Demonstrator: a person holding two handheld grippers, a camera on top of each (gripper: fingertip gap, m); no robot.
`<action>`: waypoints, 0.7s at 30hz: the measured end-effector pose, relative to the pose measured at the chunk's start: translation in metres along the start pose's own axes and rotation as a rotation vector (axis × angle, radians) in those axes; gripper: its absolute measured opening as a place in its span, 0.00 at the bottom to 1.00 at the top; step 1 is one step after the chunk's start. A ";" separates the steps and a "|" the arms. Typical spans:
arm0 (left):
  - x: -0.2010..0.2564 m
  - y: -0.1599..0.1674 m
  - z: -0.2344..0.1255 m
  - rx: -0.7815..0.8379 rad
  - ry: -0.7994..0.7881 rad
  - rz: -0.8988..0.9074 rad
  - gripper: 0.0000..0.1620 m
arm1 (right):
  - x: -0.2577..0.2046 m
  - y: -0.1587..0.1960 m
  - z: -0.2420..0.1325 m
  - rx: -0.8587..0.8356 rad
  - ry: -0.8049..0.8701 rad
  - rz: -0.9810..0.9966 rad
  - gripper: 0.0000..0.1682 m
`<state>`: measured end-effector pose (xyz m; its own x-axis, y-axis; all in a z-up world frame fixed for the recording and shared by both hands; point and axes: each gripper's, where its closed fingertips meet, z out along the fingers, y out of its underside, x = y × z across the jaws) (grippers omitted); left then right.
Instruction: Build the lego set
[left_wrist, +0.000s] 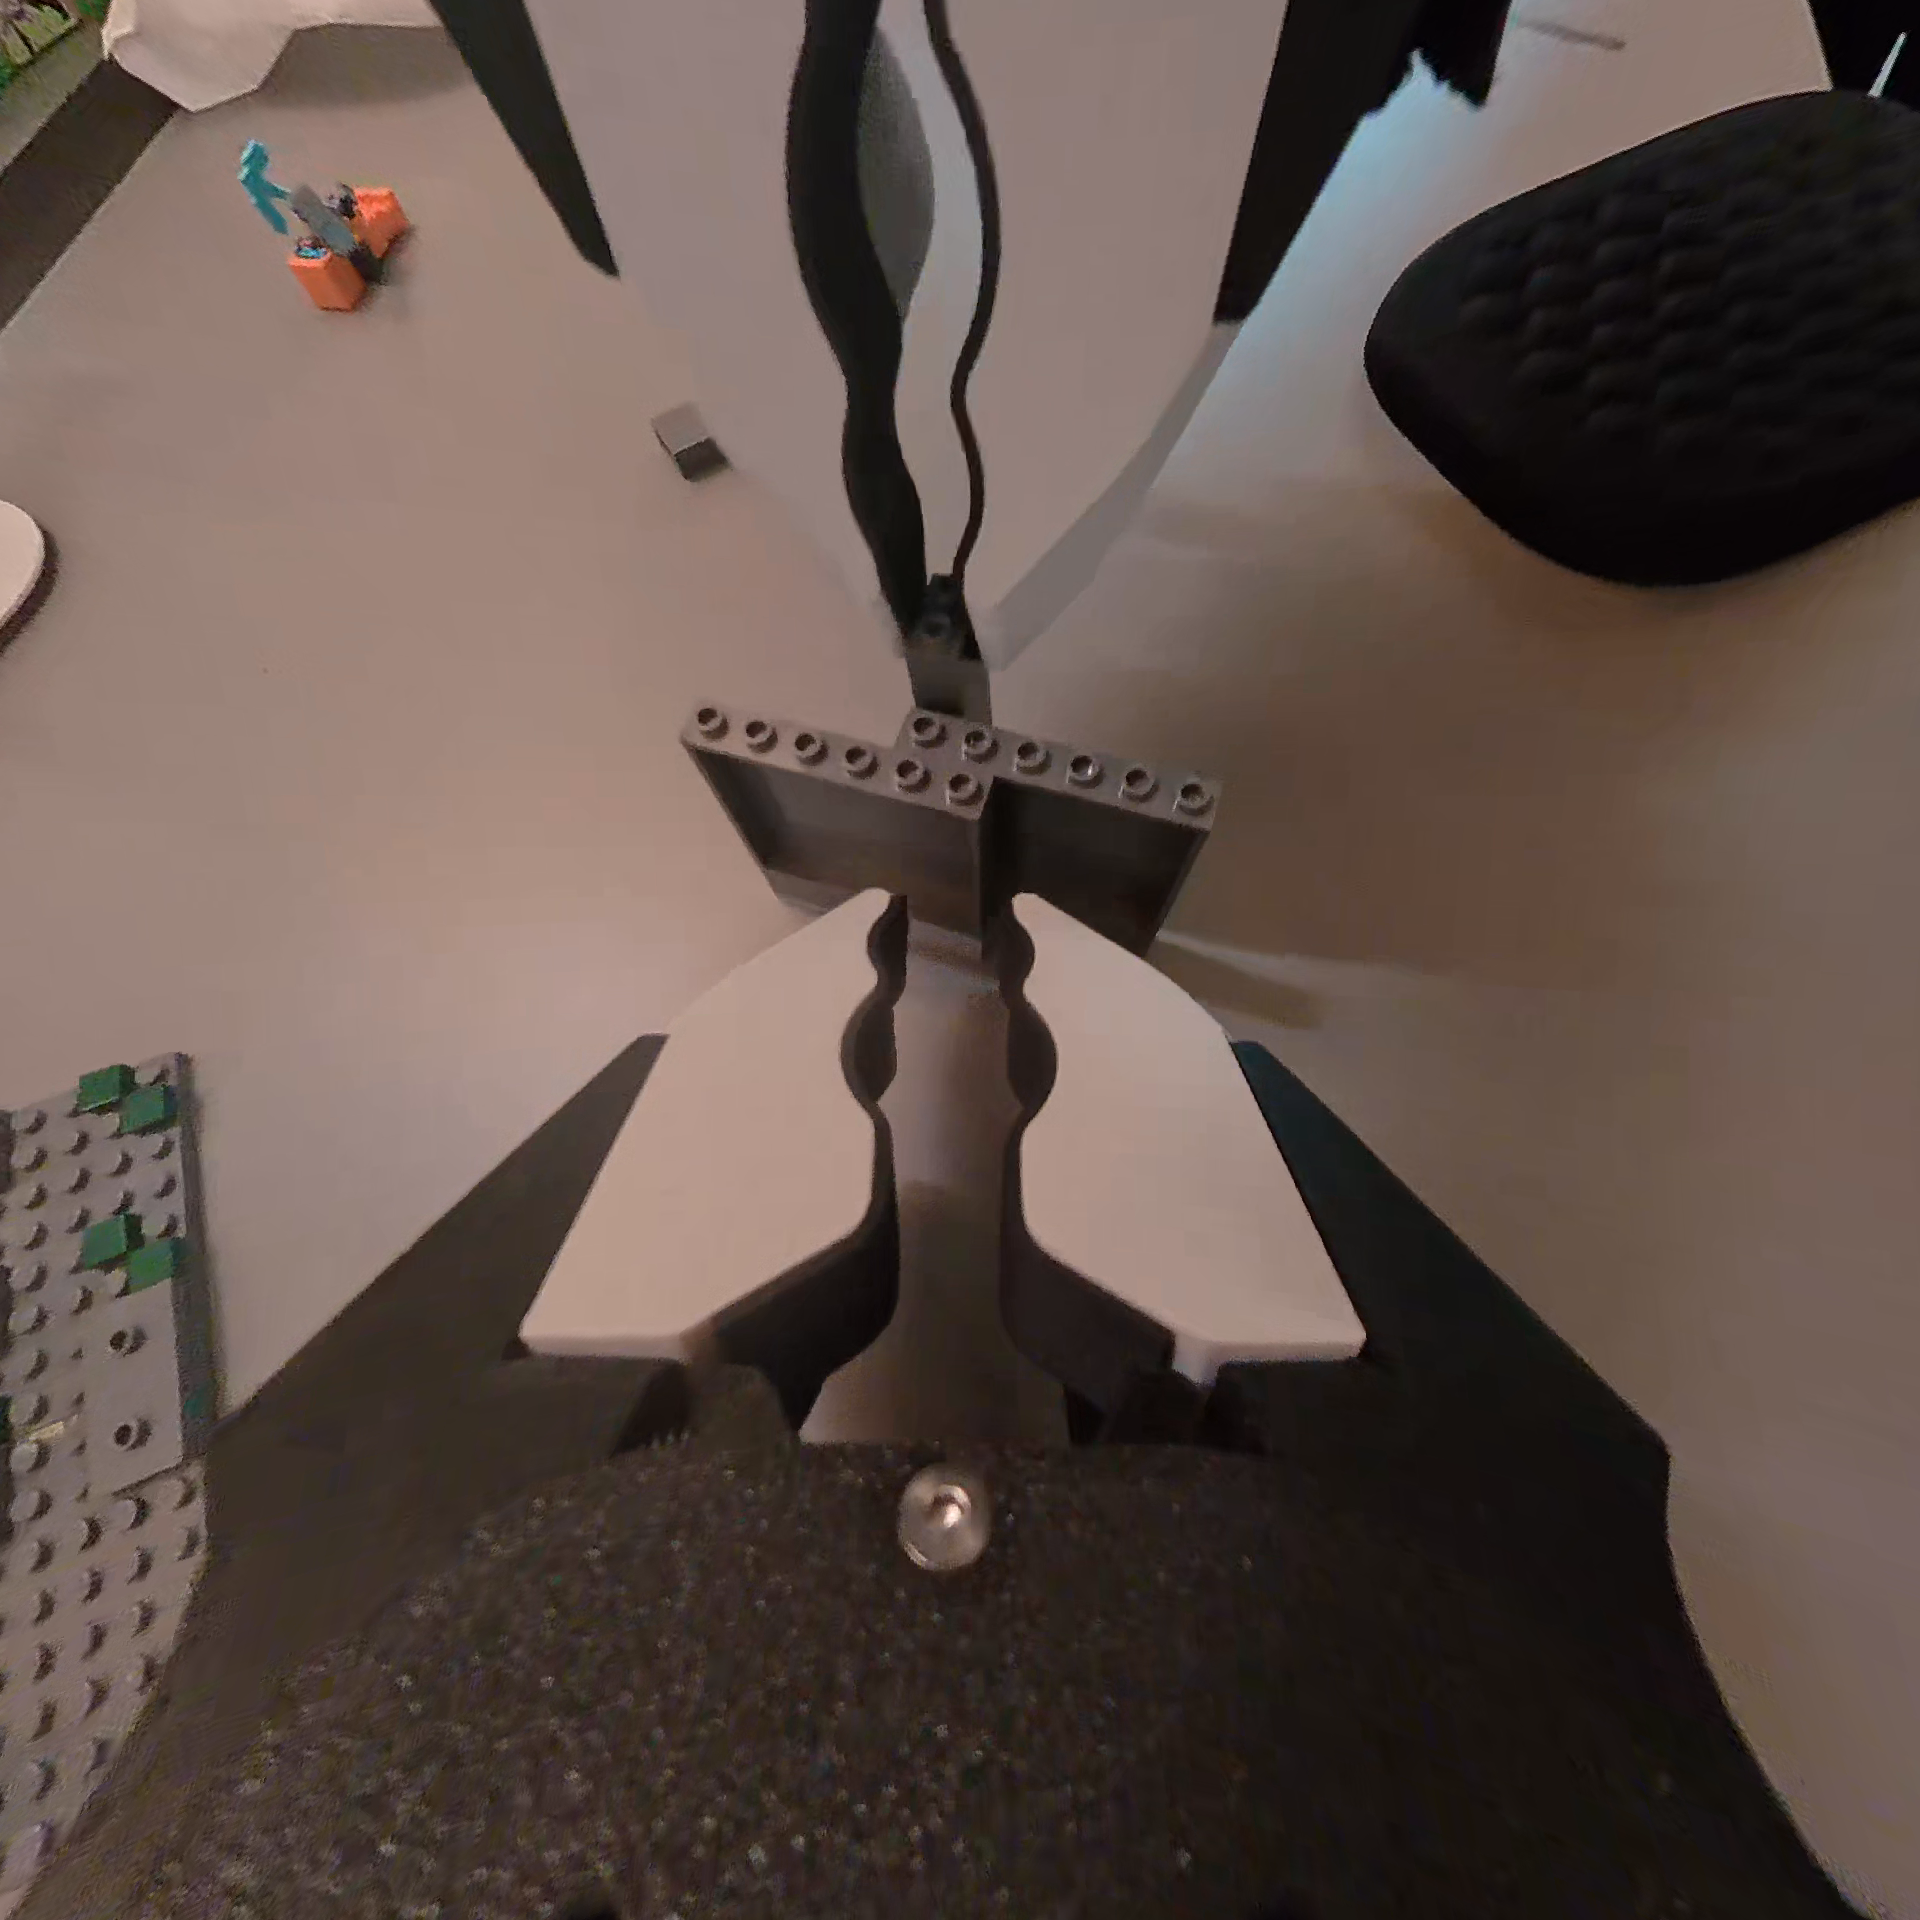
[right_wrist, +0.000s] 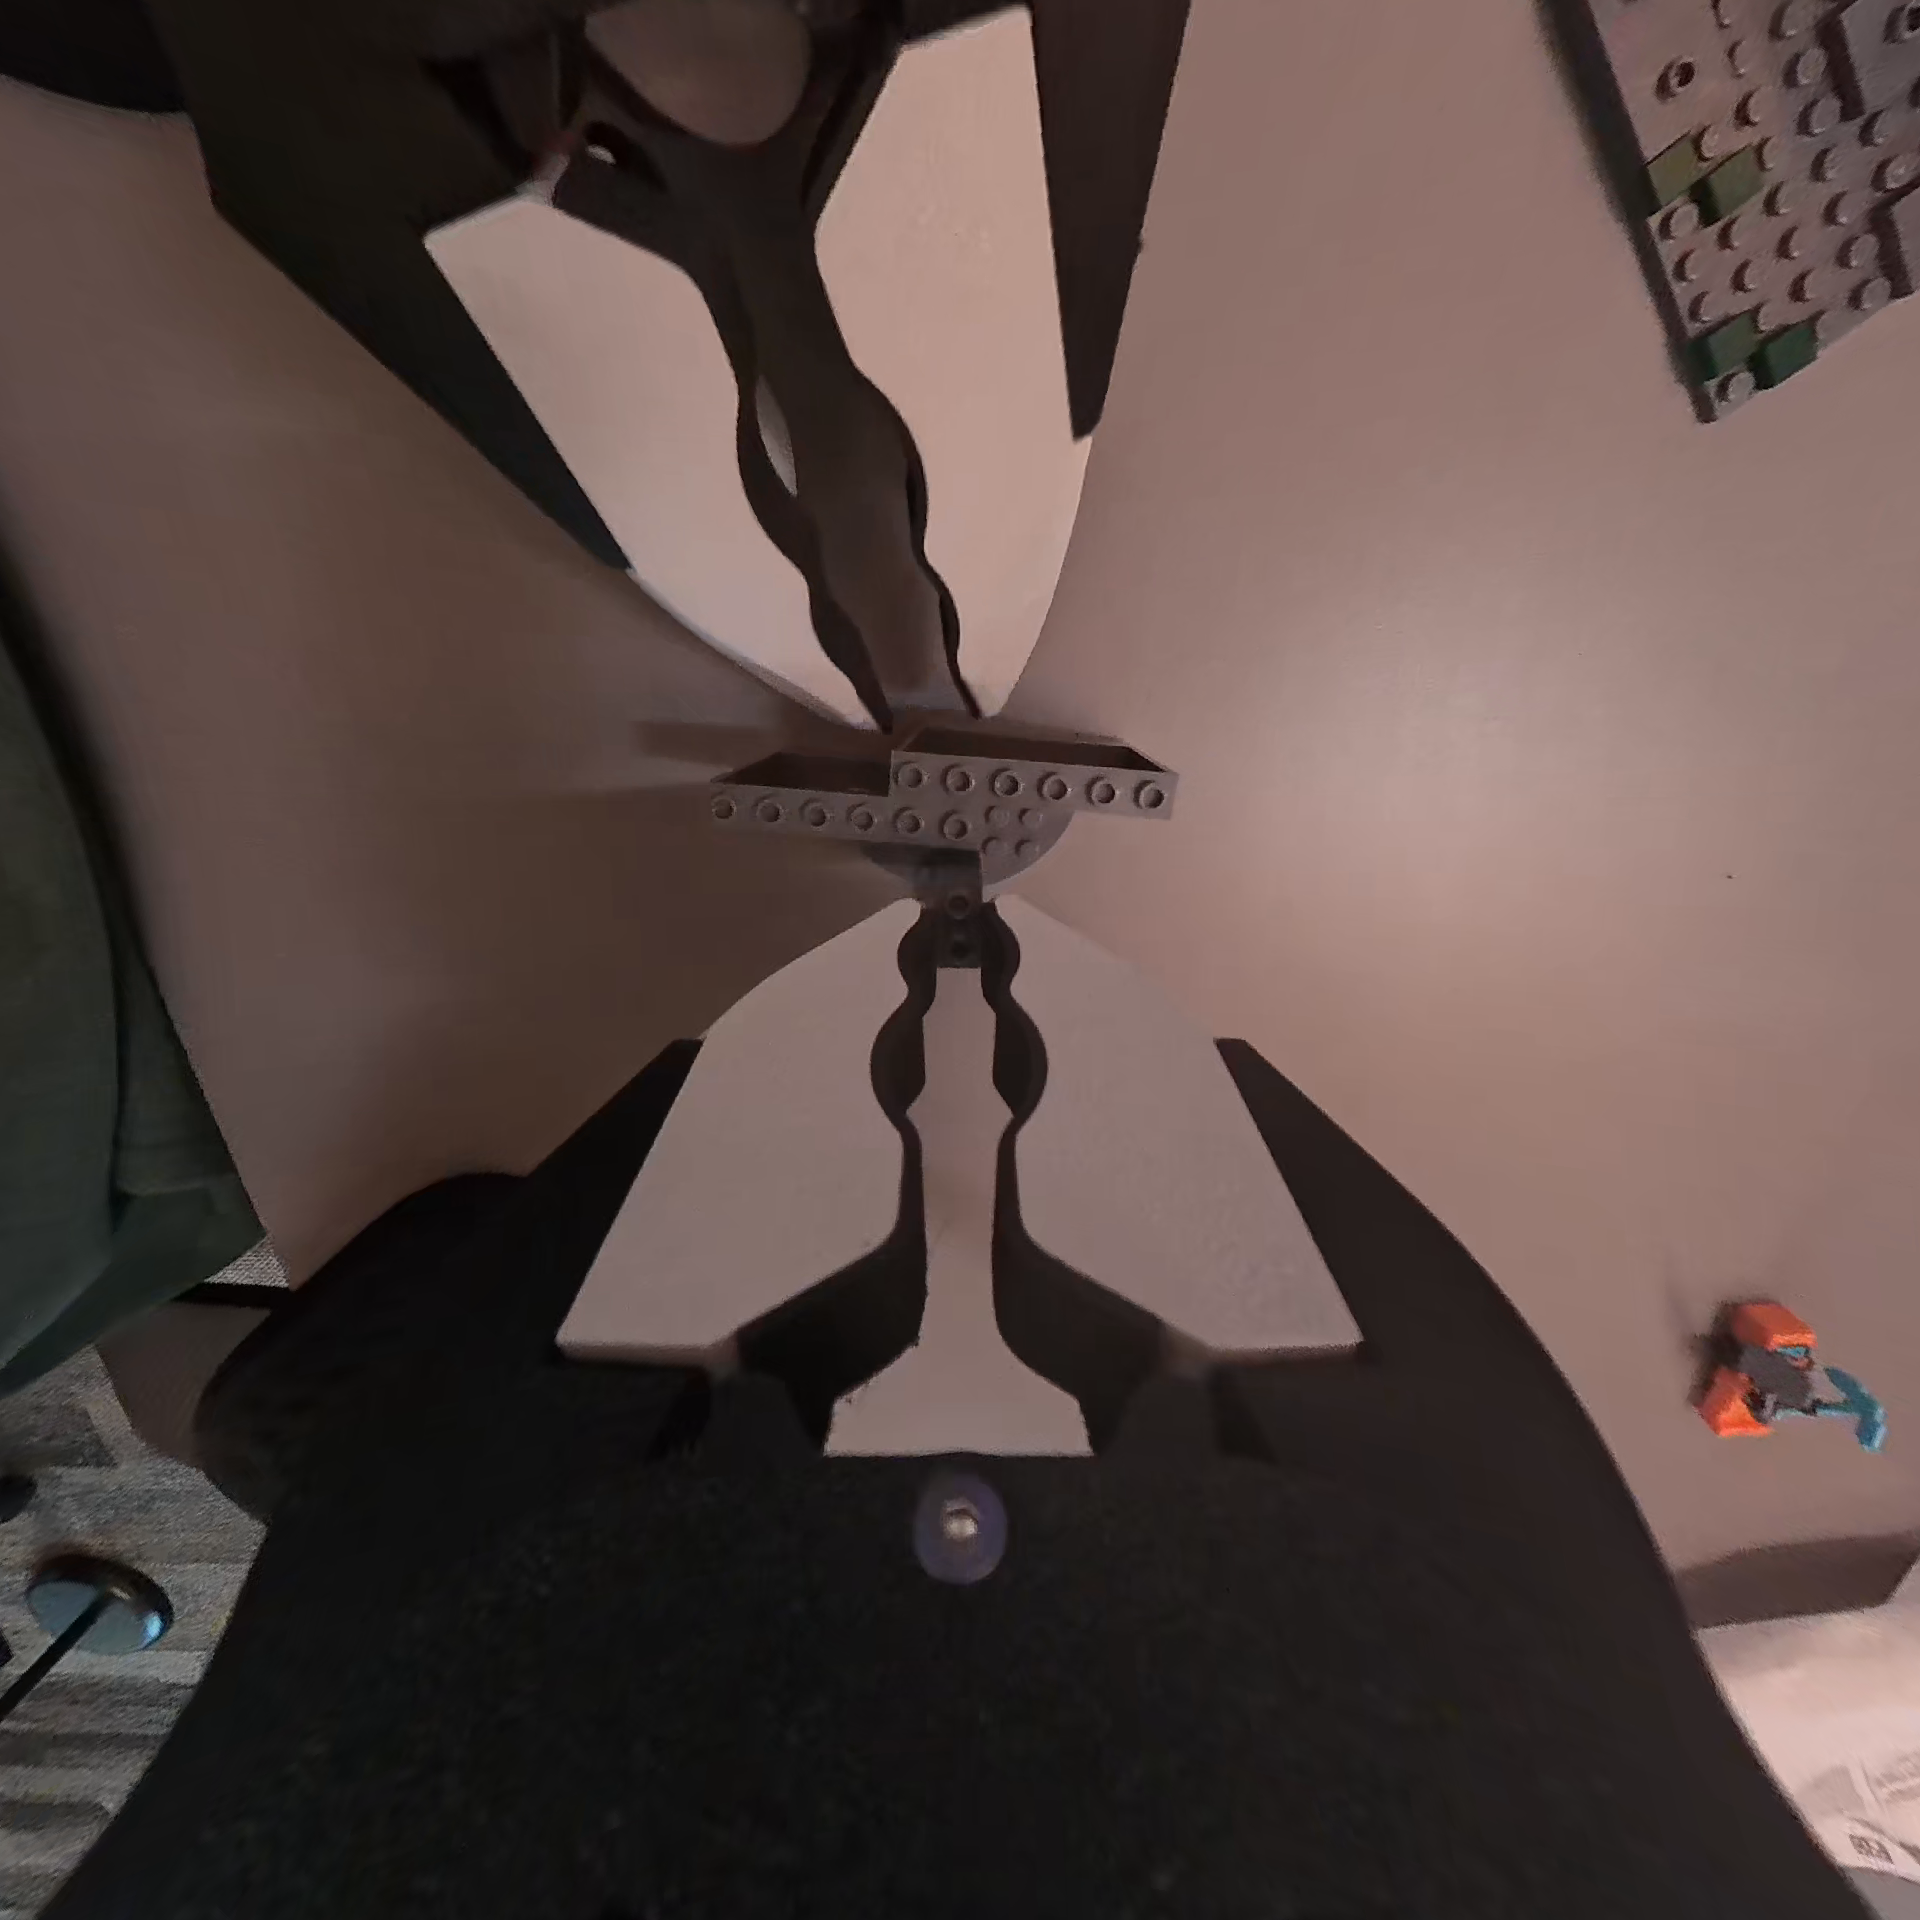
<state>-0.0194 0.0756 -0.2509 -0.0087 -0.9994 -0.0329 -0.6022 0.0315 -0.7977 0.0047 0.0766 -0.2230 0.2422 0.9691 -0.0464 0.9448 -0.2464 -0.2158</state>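
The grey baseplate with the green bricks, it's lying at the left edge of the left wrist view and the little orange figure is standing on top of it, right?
Not quite. The orange figure stands on the bare table, apart from the grey baseplate; the left wrist view shows this.

White table (left_wrist: 416, 727) bears grey baseplate (left_wrist: 94, 1351), orange model (left_wrist: 348, 244).

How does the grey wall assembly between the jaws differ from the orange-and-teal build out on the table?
The grey wall assembly is plain grey; the orange-and-teal build is brightly coloured. The assembly is wide, with long stud rows; the build looks small and chunky. The assembly is gripped by both grippers; the build sits untouched. Both are partly built.
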 end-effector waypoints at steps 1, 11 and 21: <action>0.000 0.000 0.001 -0.002 -0.005 -0.006 0.10 | 0.000 0.000 0.001 0.000 -0.002 0.000 0.04; 0.003 -0.006 0.003 0.010 -0.029 -0.056 0.10 | 0.001 0.001 0.006 0.018 -0.011 0.019 0.04; 0.007 -0.008 0.005 0.013 -0.044 -0.062 0.09 | 0.000 -0.002 0.007 0.030 0.013 0.033 0.04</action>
<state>-0.0111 0.0686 -0.2477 0.0633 -0.9979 -0.0097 -0.5901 -0.0296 -0.8068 0.0013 0.0770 -0.2299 0.2762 0.9602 -0.0411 0.9292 -0.2777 -0.2436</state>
